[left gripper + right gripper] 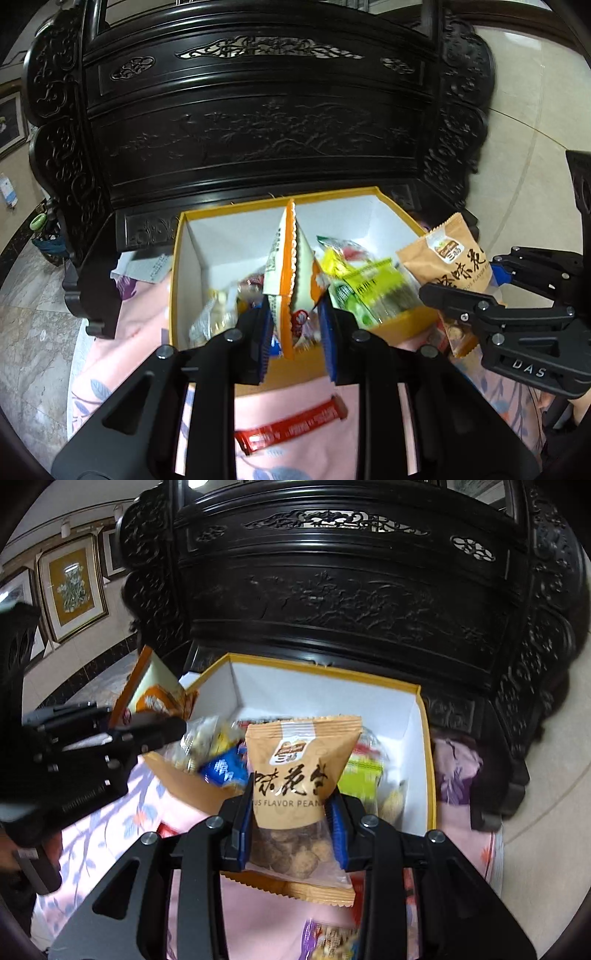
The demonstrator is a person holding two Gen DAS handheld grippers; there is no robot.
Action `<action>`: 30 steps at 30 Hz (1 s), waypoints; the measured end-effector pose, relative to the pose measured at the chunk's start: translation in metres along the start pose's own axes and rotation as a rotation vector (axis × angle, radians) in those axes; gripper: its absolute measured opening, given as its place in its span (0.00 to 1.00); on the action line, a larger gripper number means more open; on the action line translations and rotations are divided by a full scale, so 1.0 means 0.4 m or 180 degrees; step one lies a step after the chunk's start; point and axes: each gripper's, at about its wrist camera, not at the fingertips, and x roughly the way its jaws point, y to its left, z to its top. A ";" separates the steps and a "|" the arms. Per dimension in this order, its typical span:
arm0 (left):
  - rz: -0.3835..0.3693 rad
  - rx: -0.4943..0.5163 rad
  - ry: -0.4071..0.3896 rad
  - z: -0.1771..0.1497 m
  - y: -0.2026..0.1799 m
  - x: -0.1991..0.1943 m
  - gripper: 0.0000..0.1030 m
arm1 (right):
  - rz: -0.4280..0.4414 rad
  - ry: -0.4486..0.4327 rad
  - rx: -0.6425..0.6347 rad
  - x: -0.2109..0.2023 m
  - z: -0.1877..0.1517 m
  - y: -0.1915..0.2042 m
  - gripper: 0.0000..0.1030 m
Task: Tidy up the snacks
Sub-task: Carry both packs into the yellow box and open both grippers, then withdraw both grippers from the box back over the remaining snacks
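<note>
Clearly both grips are the weak point: the left gripper [295, 328] pinches only the lower edge of a white-and-orange snack packet [290, 280], which stands tall and could swing or slip out, while the right gripper [290, 830] is clamped on a tan peanut bag [301, 786] whose slick, clear bottom bulges below the pads — a jolt could drop either onto the pink floral cloth [295, 406], beside the red stick pack [291, 430]. Just beyond both held packets sits the yellow box [177, 258], white inside and already loosely piled with wrapped snacks — its far side sits against dark carved furniture [258, 122].
</note>
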 end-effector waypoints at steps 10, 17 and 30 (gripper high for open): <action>0.0193 -0.0139 0.0100 0.100 0.024 0.136 0.25 | 0.0113 0.0109 0.0176 0.140 0.092 -0.050 0.34; 0.0440 -0.0350 -0.0180 0.122 0.058 0.150 0.92 | -0.0325 0.0134 0.0115 0.191 0.105 -0.060 0.73; 0.0156 -0.0212 -0.0229 0.054 0.041 0.037 0.92 | -0.0477 0.0099 0.0100 0.102 0.063 -0.062 0.75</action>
